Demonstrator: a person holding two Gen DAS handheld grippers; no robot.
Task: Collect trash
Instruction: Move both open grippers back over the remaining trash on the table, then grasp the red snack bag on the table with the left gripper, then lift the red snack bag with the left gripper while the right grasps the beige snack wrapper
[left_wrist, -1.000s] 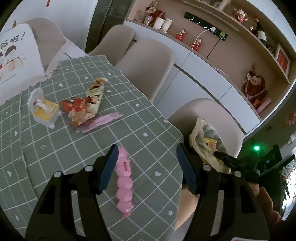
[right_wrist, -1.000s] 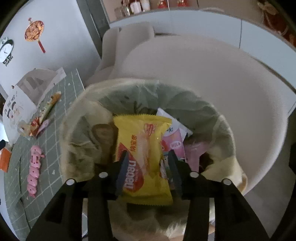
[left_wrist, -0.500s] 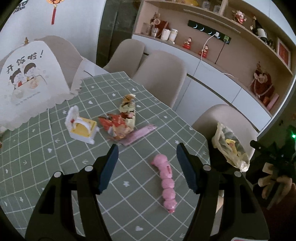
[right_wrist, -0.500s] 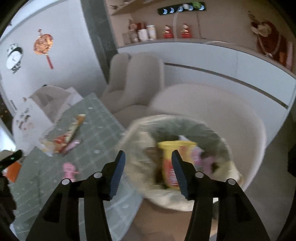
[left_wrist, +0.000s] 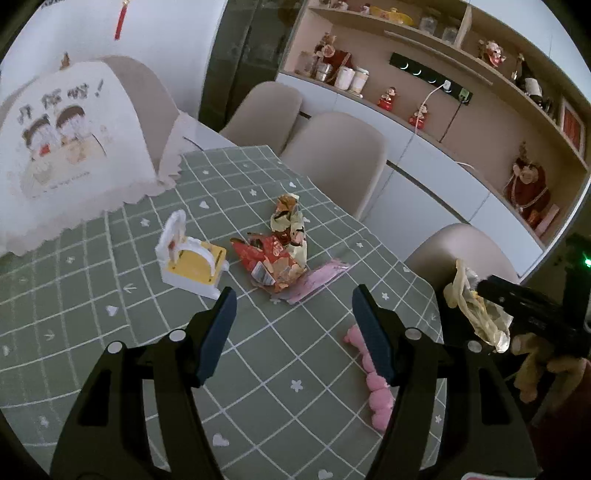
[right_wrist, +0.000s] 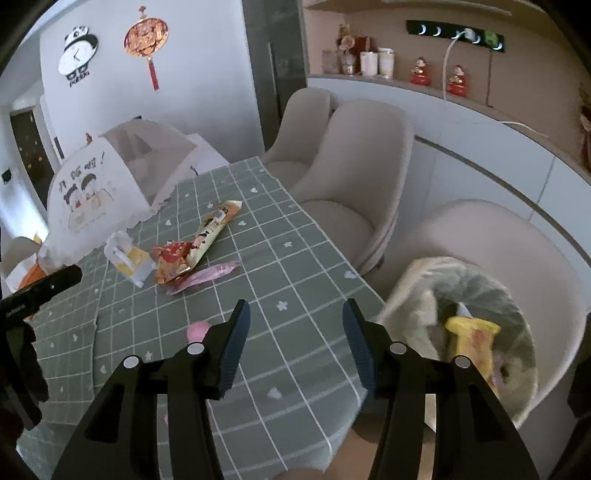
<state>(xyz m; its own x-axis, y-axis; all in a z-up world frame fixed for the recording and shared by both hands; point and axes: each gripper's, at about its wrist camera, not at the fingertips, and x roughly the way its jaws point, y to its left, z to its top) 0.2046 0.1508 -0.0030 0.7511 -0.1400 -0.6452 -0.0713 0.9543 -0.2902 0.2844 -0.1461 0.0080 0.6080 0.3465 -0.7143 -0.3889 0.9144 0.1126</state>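
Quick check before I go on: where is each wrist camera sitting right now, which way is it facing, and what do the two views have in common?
Left wrist: above the table's near edge, facing across the green checked tablecloth at the wrapper pile; shows the open left gripper and, at right, the right gripper.
Right wrist: off the table's corner, facing the table and the trash bag on a chair; shows the open right gripper.
Shared: wrapper pile, pink toy, food cover.

Right gripper now off trash bag, empty.
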